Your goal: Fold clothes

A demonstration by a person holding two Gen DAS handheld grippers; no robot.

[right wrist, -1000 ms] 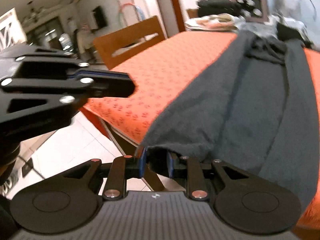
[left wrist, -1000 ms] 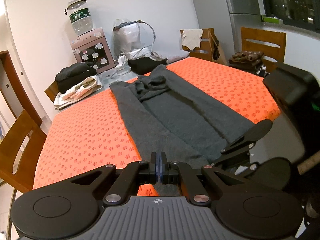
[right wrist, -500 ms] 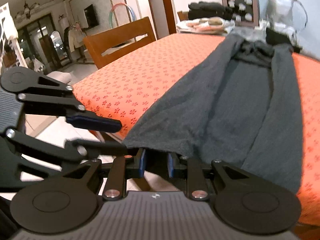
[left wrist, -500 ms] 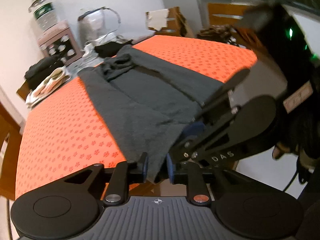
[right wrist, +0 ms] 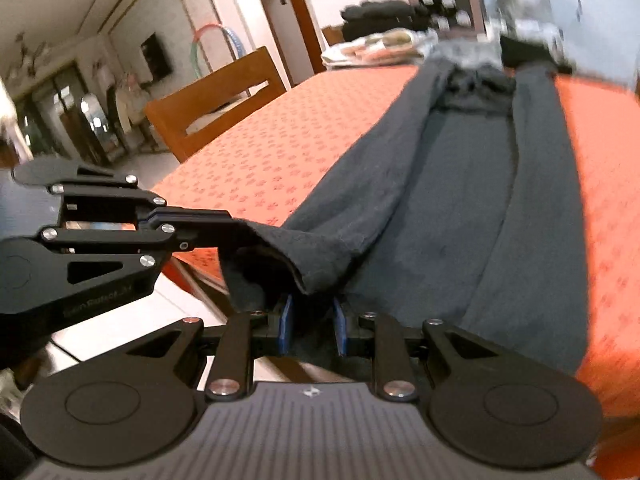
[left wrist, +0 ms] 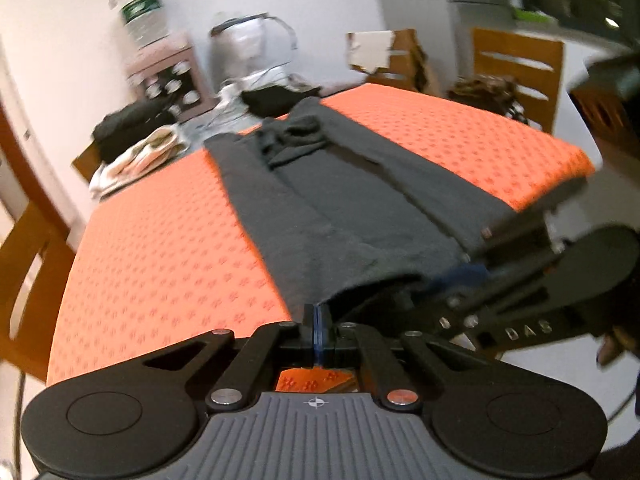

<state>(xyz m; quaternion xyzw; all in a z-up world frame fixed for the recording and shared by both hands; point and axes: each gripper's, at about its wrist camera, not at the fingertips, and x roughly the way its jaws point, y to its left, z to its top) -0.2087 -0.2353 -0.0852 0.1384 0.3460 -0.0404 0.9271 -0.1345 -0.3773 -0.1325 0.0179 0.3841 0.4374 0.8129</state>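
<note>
A long dark grey garment lies lengthwise down the orange patterned tablecloth, its sides folded inward. My left gripper is shut on the near hem's left corner, which is raised a little off the table edge. In the right wrist view the same left gripper pinches that corner of the garment from the left. My right gripper holds bunched hem cloth between its blue pads, which stand a little apart. It shows at the right in the left wrist view as the right gripper.
Folded clothes are stacked at the table's far left beside a pink box with a water bottle and a clear bag. Wooden chairs stand at the left, far right and left side.
My left gripper opened around the near hem, then closed on its corner and lifted it slightly. The right gripper kept its hold on the hem.
</note>
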